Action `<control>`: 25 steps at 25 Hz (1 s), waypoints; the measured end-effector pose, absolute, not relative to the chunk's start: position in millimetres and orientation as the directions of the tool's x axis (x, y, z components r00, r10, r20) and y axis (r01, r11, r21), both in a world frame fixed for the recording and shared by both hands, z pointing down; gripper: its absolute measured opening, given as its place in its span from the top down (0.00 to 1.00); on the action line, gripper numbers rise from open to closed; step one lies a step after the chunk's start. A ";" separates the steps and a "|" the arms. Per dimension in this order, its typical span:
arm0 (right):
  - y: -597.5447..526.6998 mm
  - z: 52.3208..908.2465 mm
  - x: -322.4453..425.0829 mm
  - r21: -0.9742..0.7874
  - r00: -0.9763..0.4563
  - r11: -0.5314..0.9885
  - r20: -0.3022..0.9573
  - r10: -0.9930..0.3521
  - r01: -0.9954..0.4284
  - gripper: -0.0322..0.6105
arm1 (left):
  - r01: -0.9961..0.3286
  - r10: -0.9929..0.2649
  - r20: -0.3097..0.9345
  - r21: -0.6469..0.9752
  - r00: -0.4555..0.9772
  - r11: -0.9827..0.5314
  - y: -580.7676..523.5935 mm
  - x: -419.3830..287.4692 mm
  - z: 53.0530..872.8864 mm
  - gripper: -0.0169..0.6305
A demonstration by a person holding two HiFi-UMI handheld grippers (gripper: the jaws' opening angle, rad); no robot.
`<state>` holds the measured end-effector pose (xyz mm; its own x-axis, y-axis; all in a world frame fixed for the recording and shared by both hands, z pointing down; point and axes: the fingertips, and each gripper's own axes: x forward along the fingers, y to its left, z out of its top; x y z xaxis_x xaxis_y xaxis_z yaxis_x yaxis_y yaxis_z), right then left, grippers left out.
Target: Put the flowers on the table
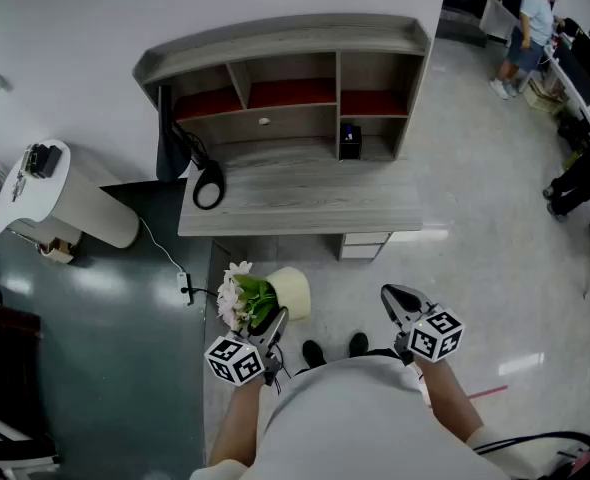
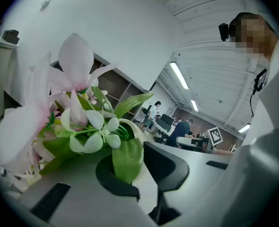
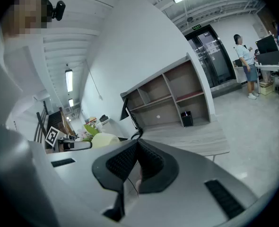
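A cream pot (image 1: 292, 290) of white and pink flowers (image 1: 238, 298) hangs in front of me, low and short of the grey wooden table (image 1: 305, 206) with its shelf hutch. My left gripper (image 1: 274, 322) is shut on the pot's rim. In the left gripper view the flowers (image 2: 78, 122) and leaves fill the left half, and the pot rim (image 2: 130, 126) sits between the jaws of the left gripper (image 2: 138, 168). My right gripper (image 1: 396, 297) is held to the right of the pot, shut and empty. Its jaws meet in the right gripper view (image 3: 137, 162), which faces the table (image 3: 191, 138).
A black ring-shaped object (image 1: 208, 186) and a dark monitor (image 1: 168, 128) stand at the table's left end. A small black box (image 1: 350, 141) sits in the hutch. A white rounded stand (image 1: 60, 198) is at the left, a power strip (image 1: 183, 283) lies on the floor, and a person (image 1: 528, 33) stands far right.
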<state>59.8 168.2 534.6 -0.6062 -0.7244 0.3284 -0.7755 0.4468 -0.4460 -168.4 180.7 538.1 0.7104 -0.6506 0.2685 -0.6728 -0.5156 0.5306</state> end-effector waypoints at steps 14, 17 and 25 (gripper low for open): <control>164.1 531.9 60.3 -0.444 -0.617 0.460 0.326 -0.716 -0.769 0.92 | -0.676 -0.654 0.272 0.534 0.707 -0.508 177.9 -164.3 540.2 0.89; 162.5 532.0 63.3 -0.453 -0.617 0.454 0.325 -0.717 -0.767 0.92 | -0.679 -0.655 0.275 0.533 0.704 -0.505 177.4 -163.3 541.2 0.89; 167.2 534.6 88.0 -0.465 -0.620 0.451 0.318 -0.717 -0.762 0.92 | -0.693 -0.666 0.283 0.524 0.690 -0.495 180.6 -152.1 543.5 0.89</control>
